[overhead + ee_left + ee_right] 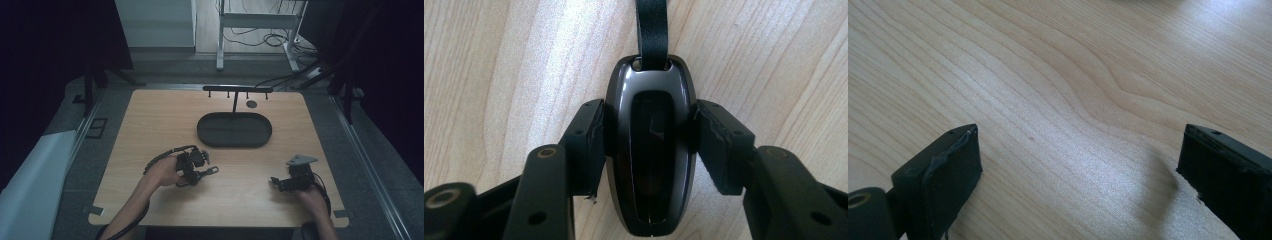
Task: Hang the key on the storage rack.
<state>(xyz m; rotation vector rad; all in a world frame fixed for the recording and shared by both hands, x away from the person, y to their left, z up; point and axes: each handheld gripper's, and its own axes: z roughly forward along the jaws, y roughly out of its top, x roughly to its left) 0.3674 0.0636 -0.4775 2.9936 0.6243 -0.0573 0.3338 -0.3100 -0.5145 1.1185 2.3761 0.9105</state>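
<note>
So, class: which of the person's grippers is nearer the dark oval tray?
Left. The left gripper sits just before the tray's near-left rim; the right gripper lies farther back, toward the right.

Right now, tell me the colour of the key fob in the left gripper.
Glossy dark grey key fob with a black centre panel; clearest in the left gripper view.

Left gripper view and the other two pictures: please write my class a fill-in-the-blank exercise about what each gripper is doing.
1. The left gripper is shut on a glossy dark ____ with a black strap.
2. The right gripper has its jaws ____ over bare wood.
3. Behind both grippers, the black oval tray lies on the light wooden ____.

Missing words: key fob; open; table
</note>
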